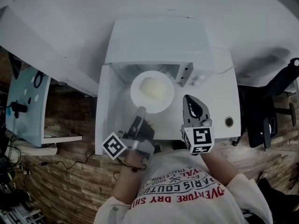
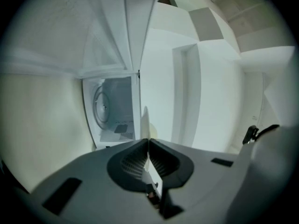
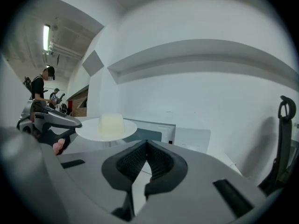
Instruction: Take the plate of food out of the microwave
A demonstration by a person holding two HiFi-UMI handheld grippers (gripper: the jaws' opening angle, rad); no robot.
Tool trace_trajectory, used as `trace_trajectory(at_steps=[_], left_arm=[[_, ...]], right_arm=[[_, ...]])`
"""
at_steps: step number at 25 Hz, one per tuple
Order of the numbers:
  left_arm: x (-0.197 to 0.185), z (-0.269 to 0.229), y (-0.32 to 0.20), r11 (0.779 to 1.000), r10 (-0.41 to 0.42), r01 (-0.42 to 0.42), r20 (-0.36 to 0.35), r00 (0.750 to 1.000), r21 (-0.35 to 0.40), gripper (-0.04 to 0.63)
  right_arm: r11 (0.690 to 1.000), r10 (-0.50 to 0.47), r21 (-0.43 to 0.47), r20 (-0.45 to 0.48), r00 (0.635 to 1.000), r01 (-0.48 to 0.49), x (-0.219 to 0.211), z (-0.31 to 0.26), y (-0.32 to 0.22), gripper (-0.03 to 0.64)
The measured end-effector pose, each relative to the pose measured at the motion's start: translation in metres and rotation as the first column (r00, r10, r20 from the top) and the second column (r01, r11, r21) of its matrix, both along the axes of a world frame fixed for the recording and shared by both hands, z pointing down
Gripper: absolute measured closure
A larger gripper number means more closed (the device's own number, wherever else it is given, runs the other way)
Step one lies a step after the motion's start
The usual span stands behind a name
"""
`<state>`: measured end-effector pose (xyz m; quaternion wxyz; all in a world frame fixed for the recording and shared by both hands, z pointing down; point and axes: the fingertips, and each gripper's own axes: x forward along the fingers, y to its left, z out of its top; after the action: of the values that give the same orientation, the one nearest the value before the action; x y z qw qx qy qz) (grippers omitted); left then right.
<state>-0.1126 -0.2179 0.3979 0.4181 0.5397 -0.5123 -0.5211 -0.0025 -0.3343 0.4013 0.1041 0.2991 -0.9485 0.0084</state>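
Observation:
A white plate point(image 1: 140, 95) carrying a pale block of food point(image 1: 154, 88) hangs in front of the open microwave point(image 1: 156, 45). My left gripper point(image 1: 141, 110) is shut on the plate's near rim. In the left gripper view the rim point(image 2: 145, 123) shows edge-on, pinched between the jaws, with the microwave cavity point(image 2: 114, 108) behind it. My right gripper point(image 1: 188, 98) is to the right of the plate, shut and holding nothing. The right gripper view shows the plate point(image 3: 88, 131) and food point(image 3: 111, 124) off to the left of its closed jaws.
The microwave door point(image 1: 105, 111) stands swung open at the left. The microwave sits on a white table point(image 1: 224, 106) that has a round grommet point(image 1: 228, 121). A black chair point(image 1: 275, 106) stands at the right, shelving point(image 1: 28, 101) at the left. People stand far off point(image 3: 39, 90).

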Motion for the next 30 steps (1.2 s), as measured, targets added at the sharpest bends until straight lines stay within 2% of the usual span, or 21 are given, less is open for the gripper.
trace_trajectory(at_steps=[11,25,30], left_arm=[[-0.003,-0.036,0.012,0.998,0.017,-0.020,0.067,0.998,0.057,0.581],[0.000,-0.042,0.005,0.996,0.033,-0.039,0.073,0.997,0.078,0.581],[-0.004,-0.041,0.006,0.996,0.036,-0.041,0.066,0.997,0.075,0.581]], right_arm=[[0.999,-0.011,0.037,0.055,0.998,0.009,-0.004,-0.029,0.012,0.606],[0.998,-0.036,0.061,0.040,0.999,0.033,-0.005,-0.035,0.012,0.606],[0.998,-0.038,0.044,0.046,0.998,0.036,-0.010,-0.032,0.015,0.606]])
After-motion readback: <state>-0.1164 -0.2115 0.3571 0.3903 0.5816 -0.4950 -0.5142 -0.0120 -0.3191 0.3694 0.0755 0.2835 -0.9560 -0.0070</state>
